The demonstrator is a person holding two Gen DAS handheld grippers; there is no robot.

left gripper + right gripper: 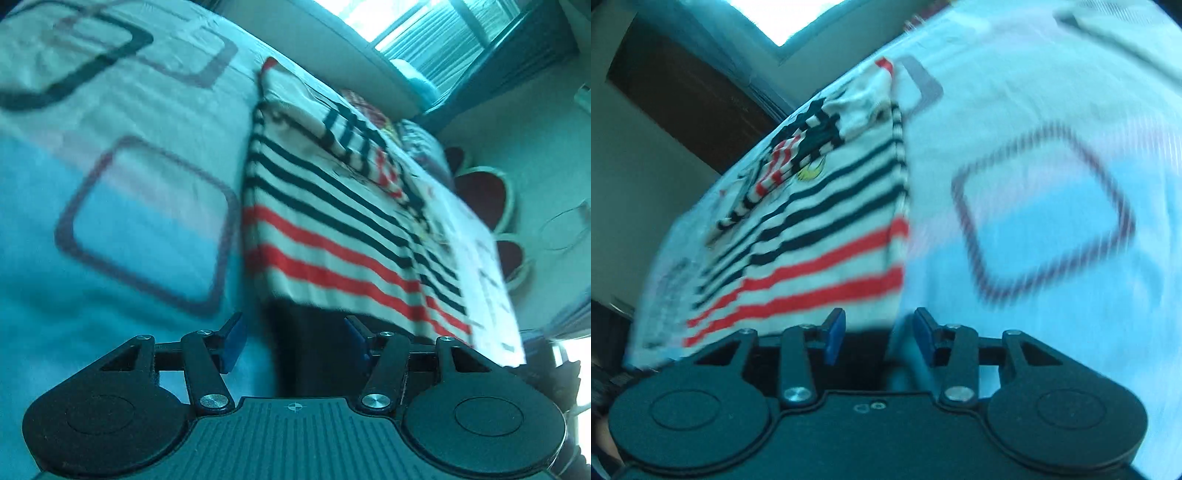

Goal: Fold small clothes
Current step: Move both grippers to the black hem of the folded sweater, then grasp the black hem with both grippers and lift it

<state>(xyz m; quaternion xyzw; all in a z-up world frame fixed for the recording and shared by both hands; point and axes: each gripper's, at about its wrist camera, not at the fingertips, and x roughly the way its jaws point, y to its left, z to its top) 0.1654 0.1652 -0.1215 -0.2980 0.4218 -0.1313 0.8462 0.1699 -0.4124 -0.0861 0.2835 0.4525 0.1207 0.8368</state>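
A small white garment with navy and red stripes (332,221) lies folded on a pale bedsheet with square outlines (147,206). It also shows in the right wrist view (820,236). My left gripper (295,338) is open and empty, just short of the garment's near hem, with blue pads (234,343). My right gripper (879,334) is open and empty at the near hem's right corner, its blue pads (834,334) apart. Both views are motion-blurred.
The bedsheet (1052,206) spreads to the side of the garment. Another printed white cloth (480,266) lies beyond the garment near the bed edge. A window (424,26) and floor with a red petal-shaped mat (484,199) lie beyond the bed.
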